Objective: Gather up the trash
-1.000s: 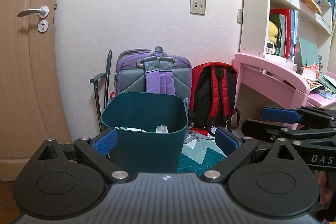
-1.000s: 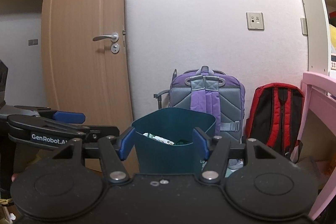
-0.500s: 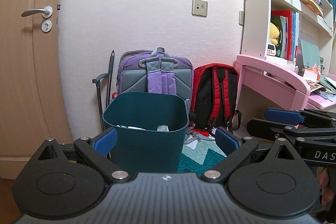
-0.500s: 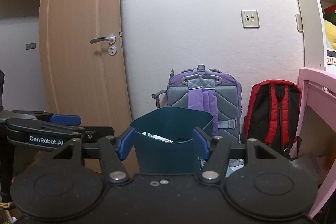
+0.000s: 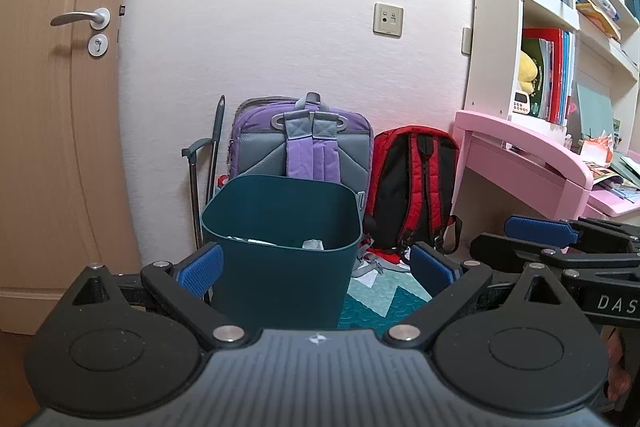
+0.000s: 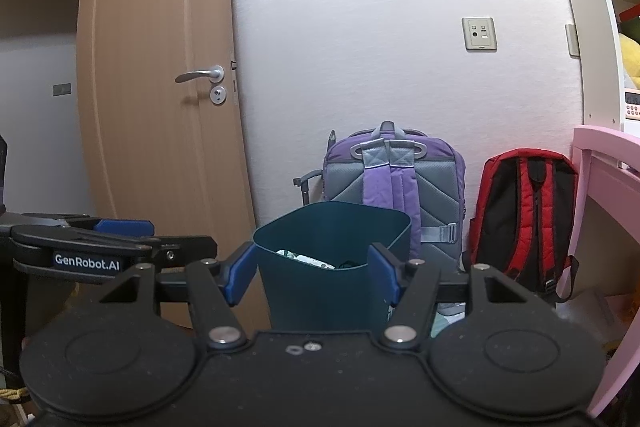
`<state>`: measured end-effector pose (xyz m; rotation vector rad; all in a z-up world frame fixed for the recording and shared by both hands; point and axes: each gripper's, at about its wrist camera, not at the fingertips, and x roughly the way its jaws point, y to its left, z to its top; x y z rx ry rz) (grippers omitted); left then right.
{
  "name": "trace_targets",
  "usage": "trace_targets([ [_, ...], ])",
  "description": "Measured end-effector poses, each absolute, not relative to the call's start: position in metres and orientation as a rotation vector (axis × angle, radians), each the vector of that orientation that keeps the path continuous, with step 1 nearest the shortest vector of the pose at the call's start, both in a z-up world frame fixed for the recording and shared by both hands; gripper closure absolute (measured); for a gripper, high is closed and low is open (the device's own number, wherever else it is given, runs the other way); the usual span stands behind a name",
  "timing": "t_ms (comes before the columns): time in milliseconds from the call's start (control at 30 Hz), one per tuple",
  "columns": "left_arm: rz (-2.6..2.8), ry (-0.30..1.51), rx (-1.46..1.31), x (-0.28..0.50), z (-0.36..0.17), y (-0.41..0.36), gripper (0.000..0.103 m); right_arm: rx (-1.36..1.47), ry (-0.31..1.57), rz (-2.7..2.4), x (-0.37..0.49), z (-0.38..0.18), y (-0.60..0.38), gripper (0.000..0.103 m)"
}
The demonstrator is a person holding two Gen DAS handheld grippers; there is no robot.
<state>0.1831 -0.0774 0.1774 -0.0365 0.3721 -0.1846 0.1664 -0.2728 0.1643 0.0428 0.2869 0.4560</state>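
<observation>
A dark teal waste bin (image 5: 280, 247) (image 6: 332, 263) stands on the floor ahead, with crumpled white paper (image 5: 312, 244) (image 6: 300, 255) showing just inside its rim. My left gripper (image 5: 316, 267) is open with nothing between its blue pads, a short way back from the bin. In the right wrist view my right gripper (image 6: 314, 275) is open too and holds nothing. The right gripper's arm (image 5: 560, 247) shows at the right of the left wrist view. The left gripper's arm (image 6: 100, 247) shows at the left of the right wrist view.
A purple backpack (image 5: 304, 143) and a red backpack (image 5: 416, 187) lean on the white wall behind the bin. A pink desk (image 5: 528, 163) and a white bookshelf (image 5: 560, 27) stand to the right, a wooden door (image 5: 60, 107) to the left. A teal patterned mat (image 5: 384, 299) with a paper scrap (image 5: 370, 279) lies on the floor.
Both views have drawn back a little and risen, so the bin sits lower and slightly farther. Both grippers stay open and empty.
</observation>
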Motion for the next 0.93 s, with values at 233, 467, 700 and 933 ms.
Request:
trace_targets([
  [233,-0.162,0.373,-0.035,0.181,0.176,-0.078,0.003,0.036,0.290,0.467,0.165,0.163,-0.268,0.042],
  [467,-0.161,0.369,-0.027,0.180,0.175,-0.078,0.003,0.036,0.298,0.473,0.166,0.160,-0.266,0.042],
  [700,-0.154,0.355,-0.005,0.178,0.173,-0.082,0.003,0.036,0.306,0.474,0.168,0.157,-0.262,0.041],
  [933,-0.155,0.363,-0.010,0.178,0.169,-0.080,0.003,0.024,0.316,0.466,0.168,0.155,-0.260,0.041],
])
